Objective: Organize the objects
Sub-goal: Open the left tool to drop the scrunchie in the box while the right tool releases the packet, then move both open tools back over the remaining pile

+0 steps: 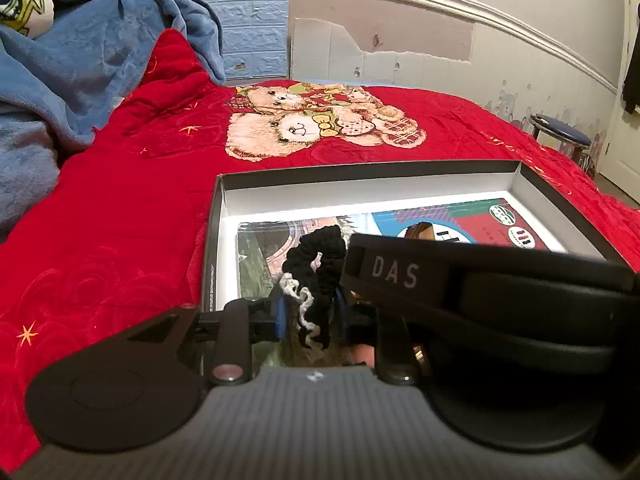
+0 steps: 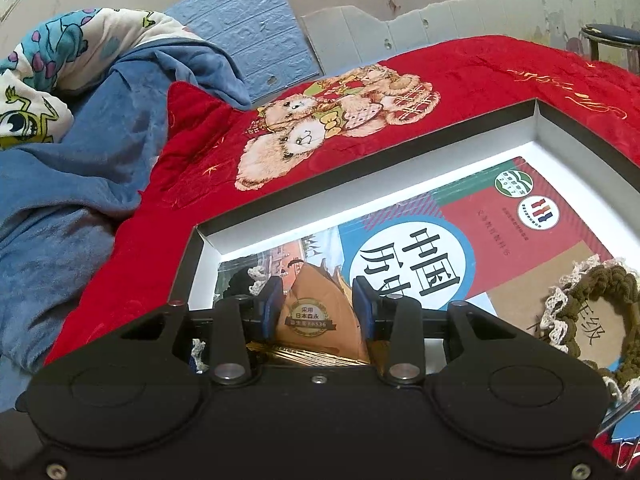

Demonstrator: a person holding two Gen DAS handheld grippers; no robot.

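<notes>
A shallow black box with a white inside [image 1: 360,190] [image 2: 360,168] lies on the red quilt. A colourful textbook [image 1: 460,220] [image 2: 500,220] lies flat in it. My left gripper [image 1: 310,312] hangs low over the box's near left part. A black scrunchie with white trim [image 1: 316,264] [image 2: 240,280] lies on the book between its blue pads, and the pads stand slightly apart from it. My right gripper [image 2: 318,308] is shut on a tan snack packet [image 2: 316,312] with a gold round label, held just above the book.
A brown scrunchie with cream lace [image 2: 592,312] rests on the book's right part, with blue binder clips [image 2: 624,432] nearby. The other gripper's black body, lettered DAS [image 1: 400,276], blocks the left view's right side. A blue blanket [image 1: 80,60] is heaped at left. A stool [image 1: 560,128] stands beyond the bed.
</notes>
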